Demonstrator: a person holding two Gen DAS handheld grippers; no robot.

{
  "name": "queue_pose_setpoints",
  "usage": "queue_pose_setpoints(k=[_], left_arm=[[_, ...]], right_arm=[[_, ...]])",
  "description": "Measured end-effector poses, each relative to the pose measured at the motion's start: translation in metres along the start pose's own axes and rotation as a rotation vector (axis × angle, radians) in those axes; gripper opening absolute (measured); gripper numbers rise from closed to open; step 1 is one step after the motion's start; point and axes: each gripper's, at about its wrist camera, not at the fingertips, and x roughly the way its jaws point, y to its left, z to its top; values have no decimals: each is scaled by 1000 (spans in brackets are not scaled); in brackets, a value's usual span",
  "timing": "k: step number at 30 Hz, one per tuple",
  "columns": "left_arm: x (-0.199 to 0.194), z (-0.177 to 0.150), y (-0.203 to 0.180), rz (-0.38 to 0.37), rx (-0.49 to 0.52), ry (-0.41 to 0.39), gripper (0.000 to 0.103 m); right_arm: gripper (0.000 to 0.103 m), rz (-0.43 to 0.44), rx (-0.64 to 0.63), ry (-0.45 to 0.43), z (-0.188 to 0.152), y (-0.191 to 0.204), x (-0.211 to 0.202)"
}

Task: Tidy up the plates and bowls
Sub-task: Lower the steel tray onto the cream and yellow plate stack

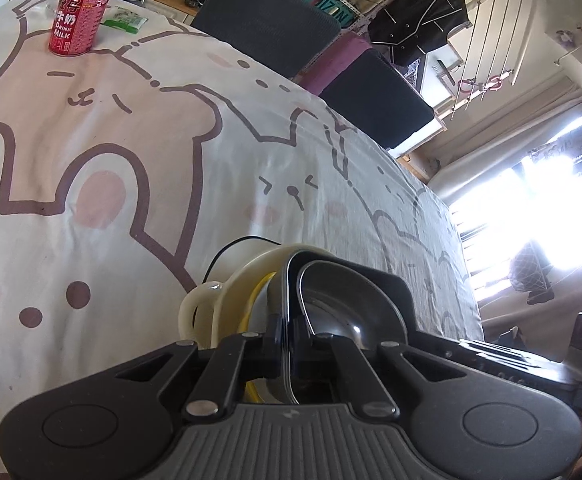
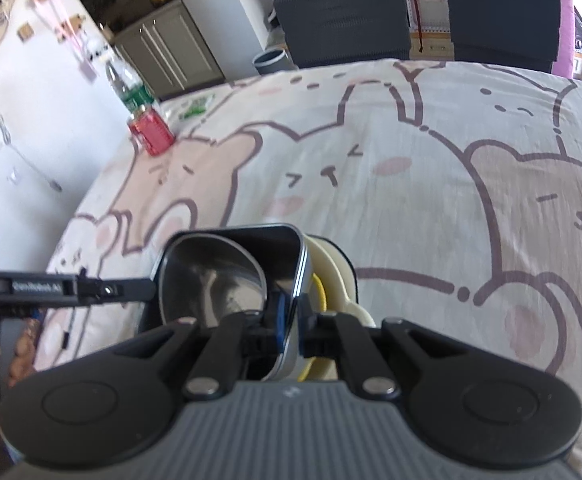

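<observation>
A dark square bowl with a shiny metal inside [image 1: 347, 304] sits nested in a cream bowl with a handle [image 1: 227, 300] that has a yellow rim inside. My left gripper [image 1: 289, 340] is shut on the dark bowl's rim. My right gripper [image 2: 291, 336] is shut on the opposite rim of the same dark bowl [image 2: 231, 272]; the cream bowl [image 2: 335, 272] shows behind it. The left gripper's fingers [image 2: 91, 289] enter from the left in the right wrist view. The stack is just above the table cloth.
The table has a cartoon-bear cloth [image 1: 131, 160]. A red milk can [image 1: 78, 18], a clear bottle [image 2: 125, 84] and a green packet [image 1: 125, 20] stand at its far corner. Two dark chairs [image 2: 343, 16] line the far edge. A person's hand [image 2: 23, 352] is at left.
</observation>
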Motion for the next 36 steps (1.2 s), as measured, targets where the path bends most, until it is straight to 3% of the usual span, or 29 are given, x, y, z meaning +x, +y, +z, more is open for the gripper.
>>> queue_pose_setpoints(k=[14, 36], left_arm=[[3, -1, -1, 8, 9, 16, 5], [5, -1, 1, 10, 8, 35, 9]], right_arm=[[8, -30, -33, 75, -3, 3, 15], [13, -15, -33, 88, -3, 3, 16]])
